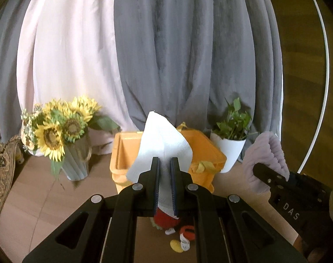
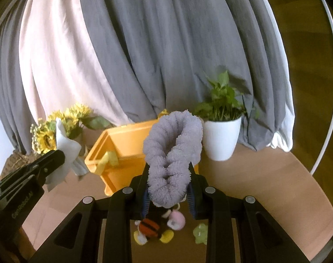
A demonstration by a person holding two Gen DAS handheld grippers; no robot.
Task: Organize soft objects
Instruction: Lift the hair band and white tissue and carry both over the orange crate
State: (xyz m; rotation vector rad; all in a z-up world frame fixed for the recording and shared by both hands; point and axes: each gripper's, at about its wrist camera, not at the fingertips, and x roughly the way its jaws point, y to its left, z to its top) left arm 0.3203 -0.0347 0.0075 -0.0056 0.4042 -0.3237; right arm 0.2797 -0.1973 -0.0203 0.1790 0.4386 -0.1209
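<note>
Two grippers are both holding cloths above the table, near the orange plastic bin. Left gripper is pinching a white folded cloth, long axis pointing up and away toward the bin. Right gripper is clamping a lilac fluffy chenille cloth, folded loop standing upright, just right of the bin.

"DAS" on right tool; "CenRobot.AI" on left tool.

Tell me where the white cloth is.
Left wrist view, centre: the white cloth is clamped in the left gripper, raised in front of the orange bin.
</note>
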